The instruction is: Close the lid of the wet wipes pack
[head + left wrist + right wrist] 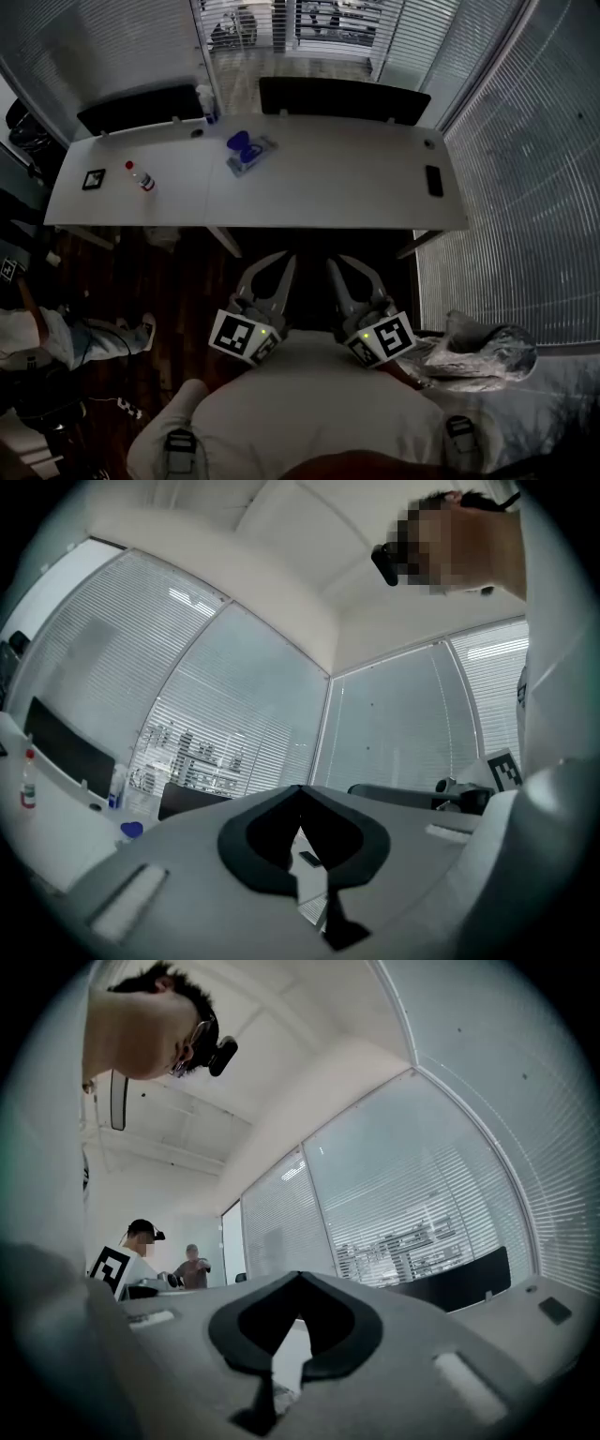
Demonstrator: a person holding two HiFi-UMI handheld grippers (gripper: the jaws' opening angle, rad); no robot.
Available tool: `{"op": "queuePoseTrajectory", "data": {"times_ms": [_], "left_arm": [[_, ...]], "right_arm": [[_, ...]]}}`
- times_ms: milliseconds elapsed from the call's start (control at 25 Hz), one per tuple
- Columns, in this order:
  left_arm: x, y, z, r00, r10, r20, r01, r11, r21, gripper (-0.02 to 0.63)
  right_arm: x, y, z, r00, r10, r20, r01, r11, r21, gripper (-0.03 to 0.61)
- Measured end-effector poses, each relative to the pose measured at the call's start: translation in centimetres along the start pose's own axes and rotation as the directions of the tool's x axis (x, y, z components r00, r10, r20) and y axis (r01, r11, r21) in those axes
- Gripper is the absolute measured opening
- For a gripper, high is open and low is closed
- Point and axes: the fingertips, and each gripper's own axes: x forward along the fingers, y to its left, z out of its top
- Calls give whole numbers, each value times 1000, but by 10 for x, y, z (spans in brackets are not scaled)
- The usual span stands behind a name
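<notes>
Closest in, both tools are tucked against the person's chest, probably a resting pose before the reach. The left gripper point(270, 272) and right gripper point(349, 272) each have their jaws brought together at the tips, with nothing between them. Well ahead of the jaw tips, slightly left of the left gripper, the wet wipes pack point(249, 154) lies on the white table point(356, 187). Its blue lid point(242, 143) looks flipped open, though it shows too small to be sure.
</notes>
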Motion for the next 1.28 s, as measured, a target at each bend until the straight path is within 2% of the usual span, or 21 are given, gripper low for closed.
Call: {"op": "queuePoseTrajectory", "data": {"times_ms": [520, 680, 920, 1280], "left_arm": [[18, -7, -6, 999, 32, -10, -32, 999, -1, 3], [23, -14, -8, 1000, 30, 4, -30, 999, 29, 3], [28, -17, -13, 999, 46, 8, -47, 998, 33, 3], [35, -4, -12, 997, 70, 11, -70, 998, 7, 3]], "right_arm": [[-7, -24, 5, 1000, 6, 1, -6, 1000, 14, 0], [-14, -31, 8, 1000, 10, 0, -10, 1000, 12, 0], [-20, -37, 6, 1000, 19, 0, -19, 1000, 11, 0], [-5, -42, 0, 999, 32, -13, -32, 999, 11, 0]]}}
